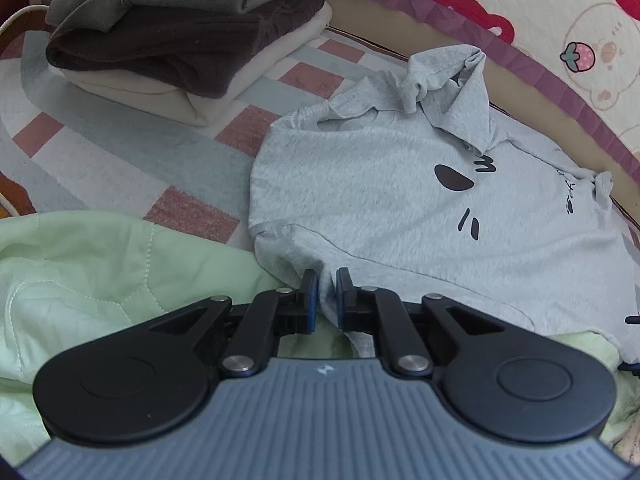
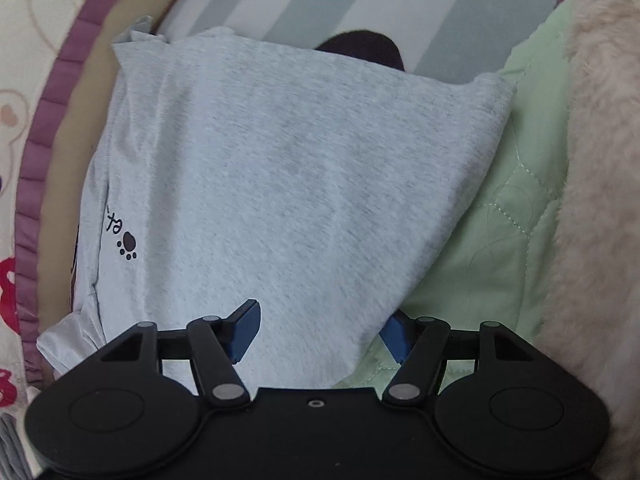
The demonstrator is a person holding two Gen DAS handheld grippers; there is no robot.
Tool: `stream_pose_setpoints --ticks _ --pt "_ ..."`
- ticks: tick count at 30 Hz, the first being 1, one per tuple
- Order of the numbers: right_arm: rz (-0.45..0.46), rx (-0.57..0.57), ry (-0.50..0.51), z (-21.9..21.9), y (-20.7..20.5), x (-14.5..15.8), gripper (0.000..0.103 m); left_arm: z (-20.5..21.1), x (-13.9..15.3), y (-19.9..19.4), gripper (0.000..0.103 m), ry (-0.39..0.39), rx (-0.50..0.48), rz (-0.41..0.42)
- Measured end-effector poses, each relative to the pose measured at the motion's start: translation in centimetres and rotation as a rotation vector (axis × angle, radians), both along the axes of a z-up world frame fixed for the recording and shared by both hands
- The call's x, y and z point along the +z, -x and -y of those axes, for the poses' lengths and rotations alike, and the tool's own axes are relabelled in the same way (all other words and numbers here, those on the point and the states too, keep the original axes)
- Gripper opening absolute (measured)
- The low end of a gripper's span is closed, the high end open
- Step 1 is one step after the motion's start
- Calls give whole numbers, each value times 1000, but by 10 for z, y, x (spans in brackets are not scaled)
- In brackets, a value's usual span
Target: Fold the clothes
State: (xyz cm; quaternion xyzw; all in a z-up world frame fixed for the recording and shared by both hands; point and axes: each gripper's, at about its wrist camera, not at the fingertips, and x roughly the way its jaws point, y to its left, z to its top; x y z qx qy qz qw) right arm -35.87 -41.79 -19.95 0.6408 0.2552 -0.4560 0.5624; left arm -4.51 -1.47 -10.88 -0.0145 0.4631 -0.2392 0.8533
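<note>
Folding in progress: the grey hoodie point(image 1: 380, 184) lies on the striped bedspread point(image 1: 120, 152), its near edge over a green quilt point(image 1: 100, 264). The left gripper point(image 1: 327, 294) is pinched narrow on a fold of the hem. The right gripper point(image 2: 320, 328) stands wide over the cloth, apparently gripping nothing. Next: close it on the edge, then lift both together. No containers visible; folded garments point(image 1: 180, 40) are stacked beyond.
</note>
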Motion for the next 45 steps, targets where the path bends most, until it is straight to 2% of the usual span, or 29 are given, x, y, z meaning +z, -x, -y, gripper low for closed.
stream_pose_setpoints --ticks 2,4,6,8,9,11,14,15,16,19,24,26,30,33,34,36,37,38,40,43,44,45 --pt "-25 23 106 -10 0 8 69 1 -2 0 8 1 6 2" --pt "-67 58 244 -18 -3 17 60 3 -3 -1 9 -17 0 8" --pt "-97 88 333 -19 -7 18 60 6 -5 -2 10 -38 -8 16" --pt "-106 78 310 -9 -5 12 59 8 -5 -5 11 -51 -17 24" --pt "-110 57 304 -4 -3 9 54 9 -5 -7 11 -49 -20 24" --pt "-141 32 336 2 0 9 55 8 -6 -10 13 -40 -19 21" --pt "-192 60 369 5 0 8 56 5 -11 -19 17 -5 17 -11" --pt "-185 65 381 6 1 7 44 4 -13 -22 19 12 33 -26" --pt "-172 77 394 8 1 8 6 2 -15 -25 21 29 47 -39" --pt "-102 132 475 11 2 29 6 0 -21 -33 23 62 81 -70" --pt "-89 296 767 2 2 102 4 0 -16 -37 27 93 86 -68" --pt "-116 325 761 -2 10 107 4 -1 -14 -36 32 106 90 -63" --pt "-166 291 660 4 19 79 4 -4 -19 -41 42 118 112 -88" --pt "-177 290 660 5 13 76 4 -4 -25 -48 48 142 145 -135" --pt "-179 299 663 5 11 76 4 -2 -29 -52 50 152 128 -171" --pt "-180 320 662 4 8 76 4 10 -32 -55 51 121 56 -190" --pt "-180 338 658 5 7 75 4 17 -32 -56 50 99 28 -183" --pt "-176 352 654 6 6 74 4 24 -32 -54 42 83 5 -163" --pt "-162 369 665 8 5 77 4 37 -30 -50 3 54 -46 -105" --pt "-144 393 721 8 7 93 4 58 -7 -26 3 -68 -124 126" --pt "-141 405 749 7 7 101 4 62 4 -18 3 -89 -146 195" --pt "-136 414 776 5 9 110 3 64 18 -13 3 -76 -157 235"
